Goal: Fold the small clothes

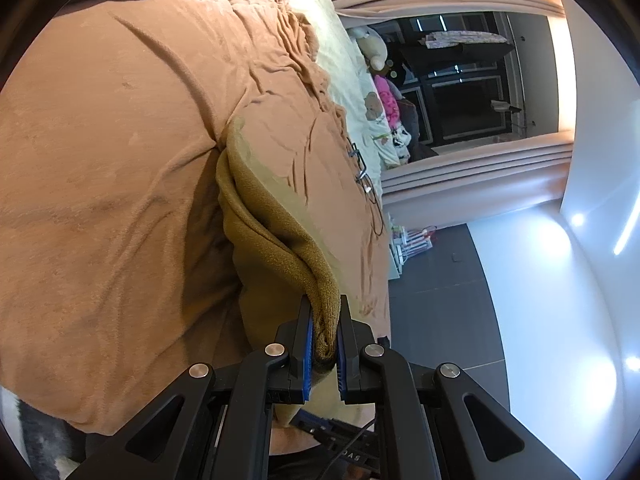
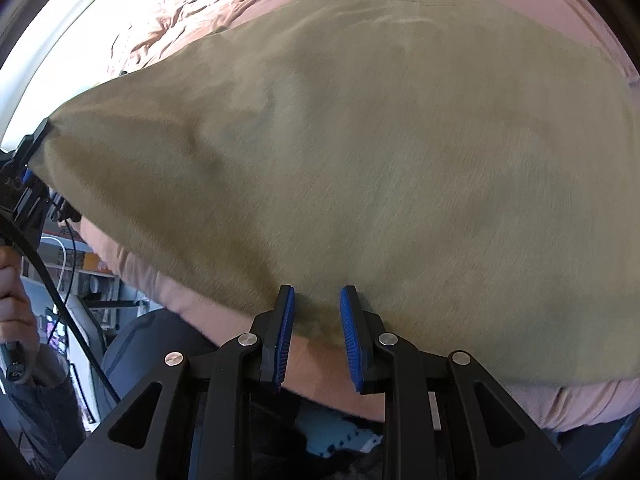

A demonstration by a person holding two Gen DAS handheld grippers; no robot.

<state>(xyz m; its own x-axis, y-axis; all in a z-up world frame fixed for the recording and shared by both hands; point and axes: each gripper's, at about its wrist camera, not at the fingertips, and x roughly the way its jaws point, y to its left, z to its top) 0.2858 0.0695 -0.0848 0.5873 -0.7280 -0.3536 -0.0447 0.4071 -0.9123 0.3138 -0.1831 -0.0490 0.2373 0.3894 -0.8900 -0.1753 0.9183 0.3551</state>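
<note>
Black two-finger grippers with blue ribbed pads

The left gripper (image 1: 325, 334) and right gripper (image 2: 317, 334) share black linkage arms, silver pivot screws (image 2: 247, 339) and a trailing black cable (image 2: 48, 280).

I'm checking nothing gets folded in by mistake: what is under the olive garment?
Under the olive garment only the peach blanket shows, around its edges. The left gripper lifts one corner; whatever lies beneath the middle is covered.

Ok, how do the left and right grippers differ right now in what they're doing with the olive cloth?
The left gripper is shut on a bunched corner of the olive cloth; the right gripper is open, its jaws apart at the cloth's near edge. The left lifts its corner off the blanket; by the right the cloth hangs loose, unclamped. Both have black frames and blue pads.
</note>
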